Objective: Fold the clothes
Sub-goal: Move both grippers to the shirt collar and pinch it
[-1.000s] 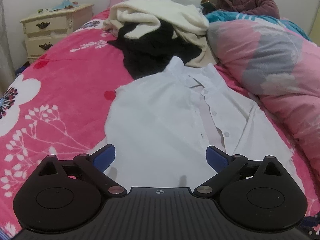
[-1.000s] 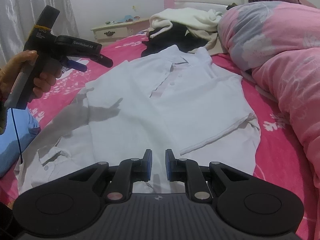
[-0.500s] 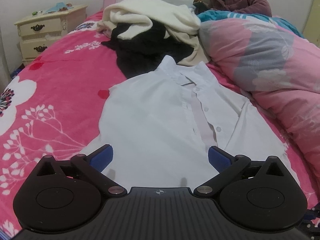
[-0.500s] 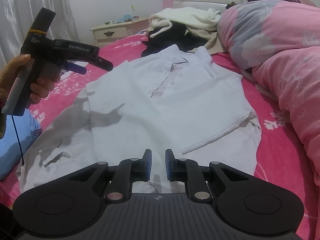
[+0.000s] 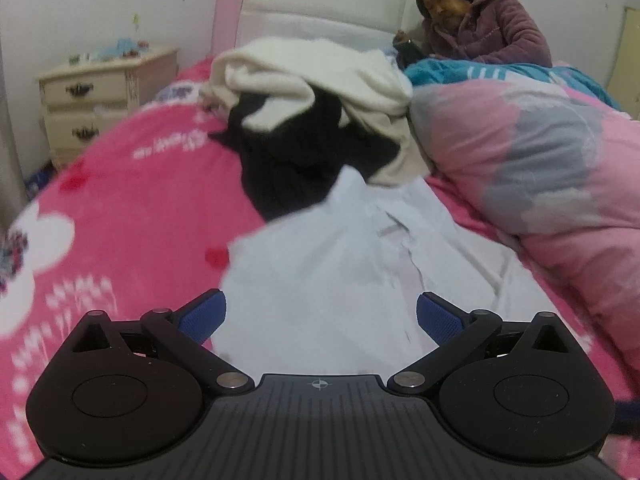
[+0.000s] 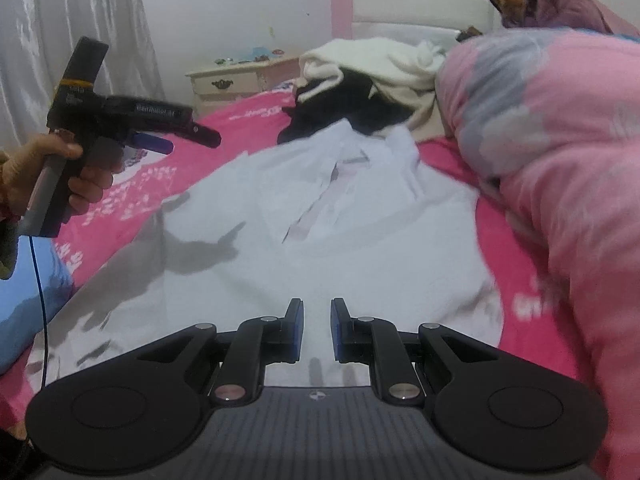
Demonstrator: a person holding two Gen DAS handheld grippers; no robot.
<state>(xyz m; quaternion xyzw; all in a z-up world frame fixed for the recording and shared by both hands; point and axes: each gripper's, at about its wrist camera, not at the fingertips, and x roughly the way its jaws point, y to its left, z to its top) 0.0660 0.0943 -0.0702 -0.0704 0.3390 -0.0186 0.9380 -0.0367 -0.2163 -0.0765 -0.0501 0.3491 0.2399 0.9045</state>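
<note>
A: We note the left gripper [image 5: 321, 316] first: blue pads spread wide, nothing between them, hovering over the lower half of the white shirt [image 5: 340, 276].

B: We log the right gripper [image 6: 316, 330] with jaws nearly together, a narrow gap showing, no cloth in it. It hangs above the hem.

A: Writing? In the right wrist view we see pale lettering along the left gripper's black body [image 6: 132, 120], too blurred to read. A hand [image 6: 48, 176] grips its handle.

B: Shirt position: we find it flat on the pink floral bedspread [image 5: 120, 208], front up, placket partly open. Long axis runs from the grippers away toward the headboard [image 5: 320, 8], collar at the far end.

A: Collar touches the heap of black and cream clothes [image 5: 312, 120]. A pink and grey quilt [image 5: 540, 168] lies along the shirt's right side.

B: Beyond it, a person in a purple jacket [image 5: 488, 32]. A cream nightstand [image 5: 100, 92] stands far left.
</note>
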